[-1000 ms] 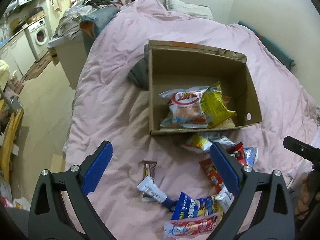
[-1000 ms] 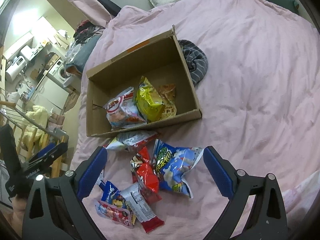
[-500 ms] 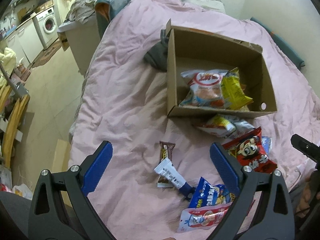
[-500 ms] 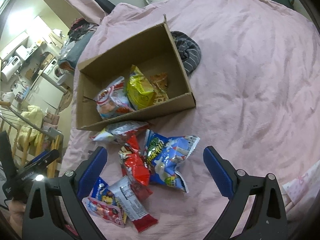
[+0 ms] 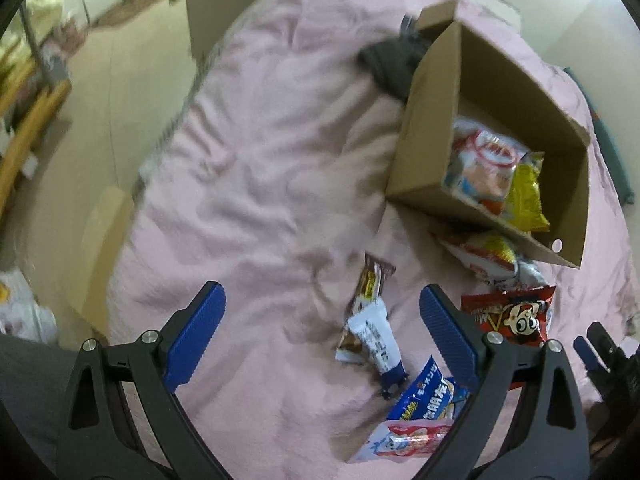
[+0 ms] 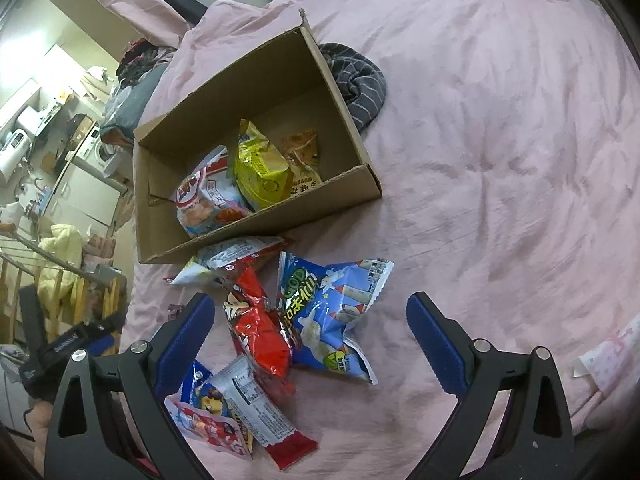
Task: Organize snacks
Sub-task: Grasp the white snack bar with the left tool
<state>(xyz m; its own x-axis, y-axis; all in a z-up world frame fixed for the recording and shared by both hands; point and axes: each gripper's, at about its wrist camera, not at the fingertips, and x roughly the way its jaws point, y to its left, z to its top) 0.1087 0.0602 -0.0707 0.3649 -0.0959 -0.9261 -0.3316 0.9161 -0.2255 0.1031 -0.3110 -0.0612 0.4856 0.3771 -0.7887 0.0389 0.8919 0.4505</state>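
The left gripper (image 5: pixel 322 334) hung over the pink bedcover (image 5: pixel 256 168) with its blue-padded jaws spread wide, having just narrowed slightly, and nothing was pressed between them. Inside the gap, nearer the right jaw, lay a slim brown chocolate bar wrapper (image 5: pixel 370 284) with a white-and-blue stick packet (image 5: pixel 378 346) lying across its lower end. Just below the right jaw's tip sat a blue foil snack pack (image 5: pixel 426 400) and a pink-and-white pouch (image 5: pixel 400 438), partly hidden by that jaw. Outside the right jaw lay a red cartoon-face snack bag (image 5: pixel 514 316). Ahead and to the right of the jaws stood the open brown cardboard box (image 5: pixel 424 132), holding a white-and-red chip bag (image 5: pixel 486 160) and a yellow crinkled bag (image 5: pixel 524 196).

The right gripper (image 6: pixel 310 336) also stood wide open and empty above the bedcover. Between its jaws lay a red foil bag (image 6: pixel 260 332), close to the left jaw, and a blue-and-white popcorn bag (image 6: pixel 332 312) overlapping it near the middle, well apart from the right jaw. A white-backed wrapper with a red end (image 6: pixel 260 408) lay below, by the left jaw. Ahead of the jaws, the same box held a tan flat packet (image 6: pixel 302 160) beside the yellow bag
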